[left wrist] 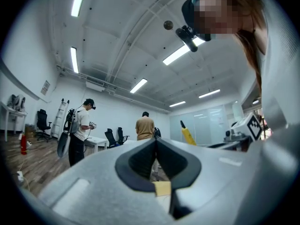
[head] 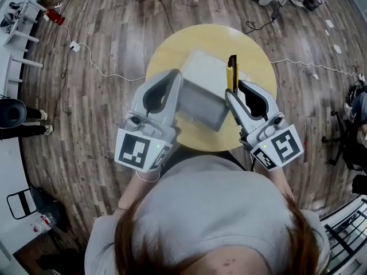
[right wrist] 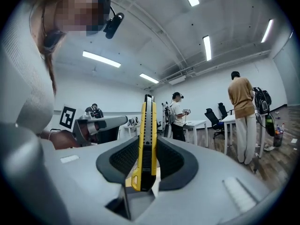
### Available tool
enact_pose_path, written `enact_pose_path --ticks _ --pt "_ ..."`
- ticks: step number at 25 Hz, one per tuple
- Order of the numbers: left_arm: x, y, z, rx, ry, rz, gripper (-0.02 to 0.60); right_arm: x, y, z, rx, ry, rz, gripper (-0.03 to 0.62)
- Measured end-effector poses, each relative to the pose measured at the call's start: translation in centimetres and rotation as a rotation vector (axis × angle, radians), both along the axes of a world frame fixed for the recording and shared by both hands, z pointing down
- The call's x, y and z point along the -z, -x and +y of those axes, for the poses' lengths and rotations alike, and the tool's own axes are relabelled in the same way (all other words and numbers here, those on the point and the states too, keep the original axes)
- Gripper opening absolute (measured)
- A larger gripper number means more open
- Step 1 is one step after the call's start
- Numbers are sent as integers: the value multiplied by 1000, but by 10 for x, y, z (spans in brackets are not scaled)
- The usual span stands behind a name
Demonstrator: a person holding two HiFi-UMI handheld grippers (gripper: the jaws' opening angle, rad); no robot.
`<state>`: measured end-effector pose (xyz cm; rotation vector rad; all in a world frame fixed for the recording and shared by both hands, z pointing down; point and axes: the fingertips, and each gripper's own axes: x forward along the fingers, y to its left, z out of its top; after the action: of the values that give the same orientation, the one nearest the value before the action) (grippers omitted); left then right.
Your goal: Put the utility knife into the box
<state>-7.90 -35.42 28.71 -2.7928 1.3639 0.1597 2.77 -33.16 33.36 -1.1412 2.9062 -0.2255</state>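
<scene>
grips the utility knife with the right hand-held gripper, jaws closed on its yellow-and-black body. holds it lengthwise along the jaws, sticking out past the tips toward 12 o'clock in the head view. in the right gripper view, stands upright between the dark pads, pinched on both flat sides, lower end tucked down near the jaw root, top end well above the tips.

has the knife outside the box, just at its 3 o'clock edge, over the round yellow table. lies near the table centre, this box: pale toward 12 o'clock, darker grey toward 6 o'clock. cannot tell if open.

has the left hand-held gripper shut and empty: tips touching in the left gripper view, nothing between, only a slit lower down with a bit of yellow showing through. overlaps the box's 9 o'clock edge in the head view; cannot tell whether touching.

also catches, in the left gripper view, the knife tip at 3 o'clock of the jaws, next to the right unit's marker cube.

around the table: wooden floor, white cable at 9 o'clock, people standing by desks in the background.
</scene>
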Motion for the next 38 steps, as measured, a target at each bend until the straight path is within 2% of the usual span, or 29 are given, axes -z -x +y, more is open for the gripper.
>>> enact_pose_path --ticks 5,9,14,19,24,38 --pt "-15 4 -6 1 34 8 2 -37 10 -4 24 57 79 120" --pt "-23 6 -9 1 55 11 2 -81 28 -1 72 117 210 121" --pt "-26 5 -10 -6 60 11 2 -142 44 3 131 248 351 121" --pt "-29 7 -10 -6 68 9 2 -197 59 9 233 366 502 120" --pt "-29 8 -9 -1 71 8 2 -254 62 15 255 434 675 120" --pt "-31 16 -1 16 86 23 2 -308 70 16 293 555 899 121"
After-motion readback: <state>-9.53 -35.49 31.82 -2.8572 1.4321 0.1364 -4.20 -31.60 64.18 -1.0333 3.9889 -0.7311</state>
